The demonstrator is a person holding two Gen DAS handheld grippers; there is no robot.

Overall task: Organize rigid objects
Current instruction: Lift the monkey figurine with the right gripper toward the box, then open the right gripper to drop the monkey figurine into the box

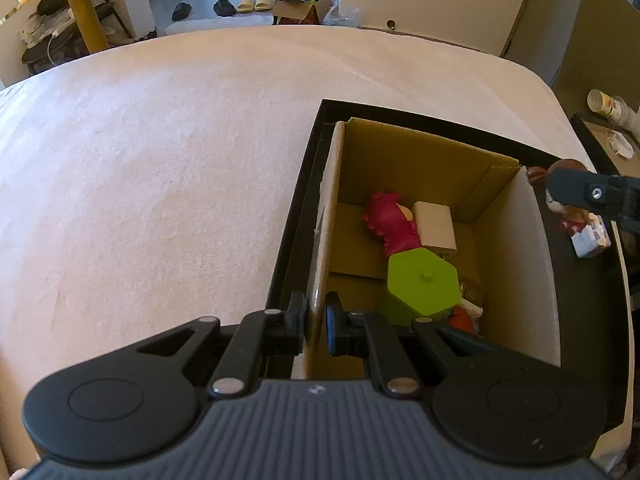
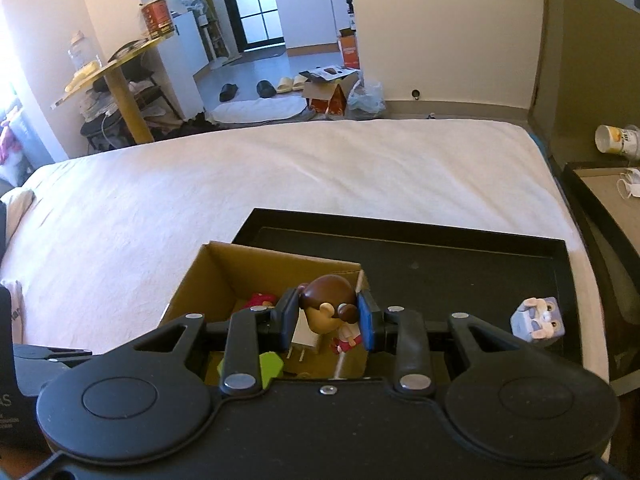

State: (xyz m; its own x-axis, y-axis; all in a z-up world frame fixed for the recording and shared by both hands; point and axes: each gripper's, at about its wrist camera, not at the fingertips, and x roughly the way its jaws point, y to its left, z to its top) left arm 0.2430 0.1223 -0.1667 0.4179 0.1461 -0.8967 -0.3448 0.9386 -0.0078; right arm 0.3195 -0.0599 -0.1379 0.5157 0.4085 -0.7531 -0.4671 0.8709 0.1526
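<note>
Left tongs (image 1: 316, 322): matte black linkage arms on a ribbed dark grey housing that fills the lower part of the frame. Two round black hubs sit at lower left and lower right, each with a faint raised ring. Silver rivets mark the arm pivots. One small screw sits at the housing's centre top. The inner pad is blue.

Right tongs (image 2: 328, 320): the same build, black arms, silver rivets, two round hubs, one centre screw. Both pads are blue. The housing here reads smooth black.
</note>
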